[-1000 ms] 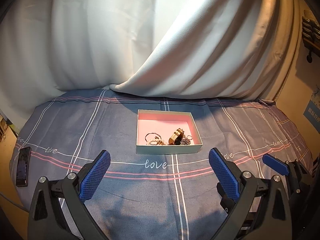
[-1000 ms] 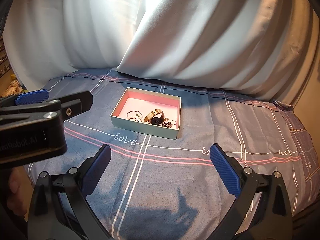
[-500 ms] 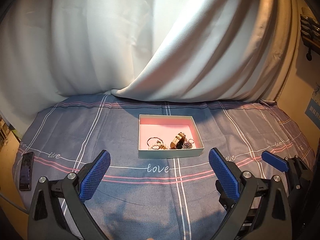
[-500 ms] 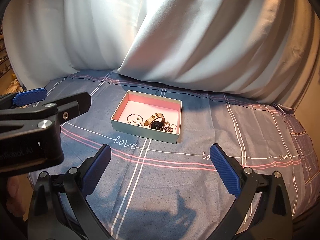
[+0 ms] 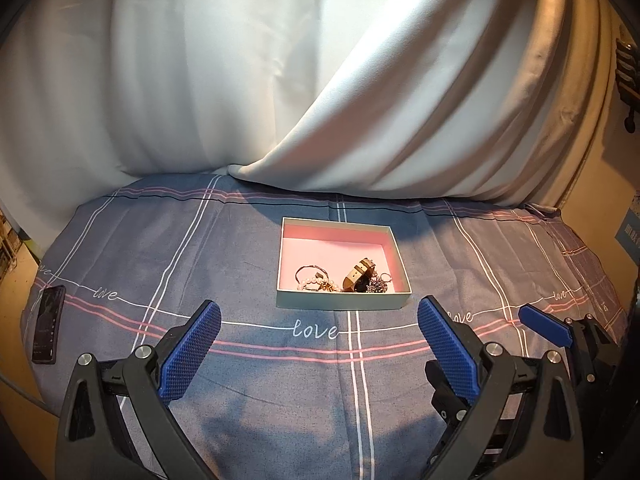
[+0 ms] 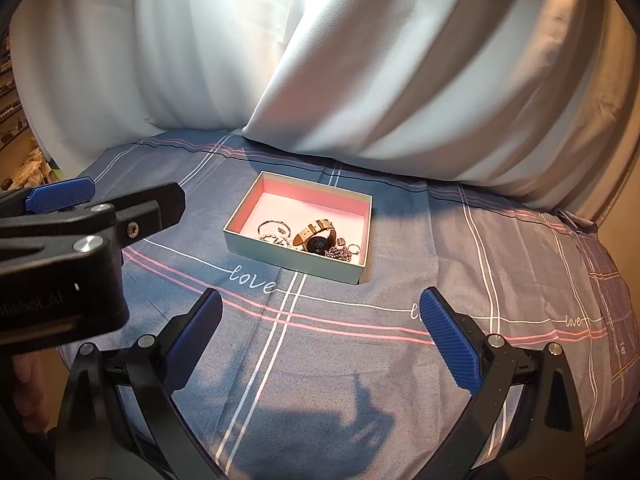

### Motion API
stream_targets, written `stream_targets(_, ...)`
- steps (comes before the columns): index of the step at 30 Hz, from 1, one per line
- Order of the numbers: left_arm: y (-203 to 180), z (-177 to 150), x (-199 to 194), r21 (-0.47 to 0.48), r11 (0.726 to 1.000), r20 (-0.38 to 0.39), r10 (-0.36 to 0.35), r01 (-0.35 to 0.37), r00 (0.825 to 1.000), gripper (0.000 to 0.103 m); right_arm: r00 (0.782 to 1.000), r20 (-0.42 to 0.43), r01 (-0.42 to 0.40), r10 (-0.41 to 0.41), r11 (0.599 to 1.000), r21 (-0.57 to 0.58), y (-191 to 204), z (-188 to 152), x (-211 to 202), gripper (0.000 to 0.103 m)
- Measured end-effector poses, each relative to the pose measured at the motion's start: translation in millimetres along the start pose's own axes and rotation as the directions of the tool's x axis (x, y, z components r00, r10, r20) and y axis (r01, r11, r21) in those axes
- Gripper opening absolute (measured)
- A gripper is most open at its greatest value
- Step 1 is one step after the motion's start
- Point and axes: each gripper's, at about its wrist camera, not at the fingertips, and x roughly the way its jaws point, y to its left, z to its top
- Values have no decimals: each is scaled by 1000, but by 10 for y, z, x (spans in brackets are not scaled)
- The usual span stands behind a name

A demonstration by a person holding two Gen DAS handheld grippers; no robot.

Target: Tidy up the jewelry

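White curtains (image 5: 280, 80) hang behind a bed sheet (image 5: 200, 248) at mid-frame, where a box (image 5: 340, 302) holds a watch (image 6: 316, 238) and jewelry (image 5: 316, 280). Left gripper (image 5: 320, 344) and right gripper (image 6: 320, 332) hover near it at lower frame, jaws spread wide, empty.

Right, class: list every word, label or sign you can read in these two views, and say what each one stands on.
"love": stitched in white script, repeated across the bedsheet.
"...nRobot.AI": partly cut off, on the left gripper body, right wrist view.
Blue poster on the wall: too blurred to read.
Phone screen: nothing legible.
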Motion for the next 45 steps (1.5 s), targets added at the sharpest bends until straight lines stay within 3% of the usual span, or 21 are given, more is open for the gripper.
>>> stream_targets(6, -12, -19, 82, -9, 1000, -37, -9, 9, 999, 97, 1000, -5, -4, 4, 1000, -2, -2, -8, 19, 97)
stream_targets(14, -42, -22, 80, -5, 1000, -34, 1, -2, 999, 97, 1000, -10, -5, 5, 1000, 3, -27, -29, 46, 97)
stream_targets(19, -38, -27, 57, -16, 999, -31, -46, 46, 998, 97, 1000, -8, -5, 5, 1000, 8, -33, -28, 43, 97)
stream_targets(30, -77, -28, 27, -5, 1000, -28, -31, 31, 999, 97, 1000, -7, -4, 4, 1000, 9, -32, -32, 44, 97)
stream_targets(35, -80, -35, 56, -18, 998, -48, -59, 58, 997, 97, 1000, -7, -5, 5, 1000, 11, -31, -37, 40, 97)
stream_targets(45, -112, -57, 38, -9, 999, -43, -34, 34, 998, 97, 1000, -4, 1, -1, 1000, 17, -11, -53, 6, 97)
